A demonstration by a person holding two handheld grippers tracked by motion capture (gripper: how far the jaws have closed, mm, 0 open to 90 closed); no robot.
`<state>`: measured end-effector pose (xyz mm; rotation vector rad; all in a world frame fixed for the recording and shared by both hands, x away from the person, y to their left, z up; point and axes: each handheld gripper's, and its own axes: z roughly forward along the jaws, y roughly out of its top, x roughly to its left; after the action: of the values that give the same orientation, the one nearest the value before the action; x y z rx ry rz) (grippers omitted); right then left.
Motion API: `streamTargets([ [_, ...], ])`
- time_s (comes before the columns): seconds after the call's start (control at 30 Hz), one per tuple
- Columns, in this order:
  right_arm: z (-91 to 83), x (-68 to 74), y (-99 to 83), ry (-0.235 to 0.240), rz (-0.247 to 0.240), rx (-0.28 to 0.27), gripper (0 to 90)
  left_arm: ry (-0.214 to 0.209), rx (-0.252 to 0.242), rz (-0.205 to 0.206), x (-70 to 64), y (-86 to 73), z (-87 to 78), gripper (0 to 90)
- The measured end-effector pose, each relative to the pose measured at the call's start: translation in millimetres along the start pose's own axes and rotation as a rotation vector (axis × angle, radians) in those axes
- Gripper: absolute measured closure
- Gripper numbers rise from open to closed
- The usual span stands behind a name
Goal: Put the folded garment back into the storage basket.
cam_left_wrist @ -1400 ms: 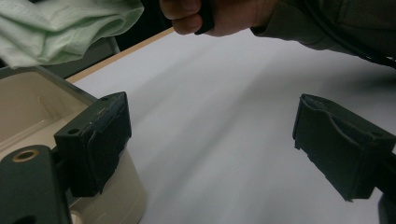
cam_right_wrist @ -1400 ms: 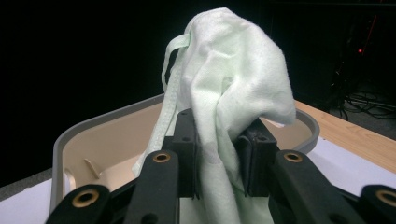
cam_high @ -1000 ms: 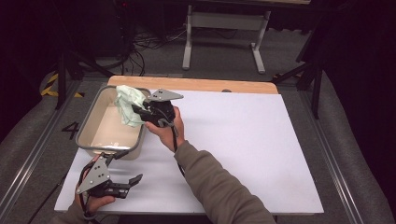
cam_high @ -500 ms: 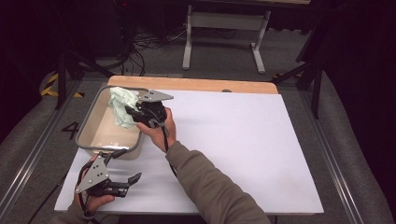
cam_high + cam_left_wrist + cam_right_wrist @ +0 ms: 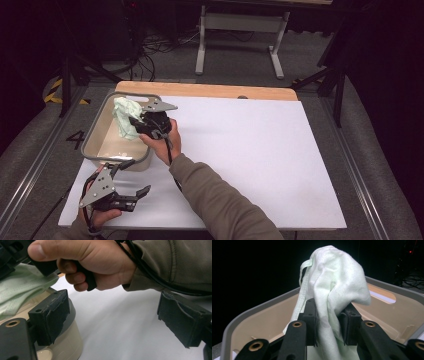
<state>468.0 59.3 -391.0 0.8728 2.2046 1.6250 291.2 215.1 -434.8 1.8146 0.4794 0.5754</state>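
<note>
The right gripper (image 5: 134, 121) has its two black jaws clamped on a pale green cloth (image 5: 123, 118); in the right gripper view the cloth (image 5: 332, 297) is pinched between the pads (image 5: 310, 322) and bunches up above them into a rounded crest, with a hemmed edge and a thin loop of the same fabric running down its left side. From the high view this gripper, with its grey three-cornered plate on top, sits over the far right part of a beige bin (image 5: 95, 131) with a grey rim, and the cloth hangs off the jaws toward the bin's inside, its lower part within the walls. Whether the cloth touches the bin's floor cannot be told. The right hand (image 5: 162, 142) grips the handle just over the bin's right rim, the olive sleeve (image 5: 220, 200) running back toward the near edge of the table. The left gripper (image 5: 132, 197) lies low at the near left of the white table top (image 5: 250, 150), just beside the bin's near corner, its jaws standing wide apart and holding nothing. In the left gripper view one pad (image 5: 50, 315) stands against the bin's rounded wall (image 5: 67, 342) and the other pad is well off to the side over bare table, with the right hand (image 5: 92, 263) and a fold of the cloth (image 5: 22, 287) beyond.
</note>
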Motion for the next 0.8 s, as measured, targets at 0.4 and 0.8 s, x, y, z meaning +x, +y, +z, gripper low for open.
streamTargets([
  [0.4,8.4,-1.6,-8.7,-0.019,0.018,0.044,69.7,-0.007,0.005,0.001,0.0,-0.4,0.4,11.9],
  [0.8,11.0,-3.6,-17.0,-0.039,0.023,0.083,69.0,-0.010,0.006,0.003,-0.7,-0.3,0.4,12.0],
])
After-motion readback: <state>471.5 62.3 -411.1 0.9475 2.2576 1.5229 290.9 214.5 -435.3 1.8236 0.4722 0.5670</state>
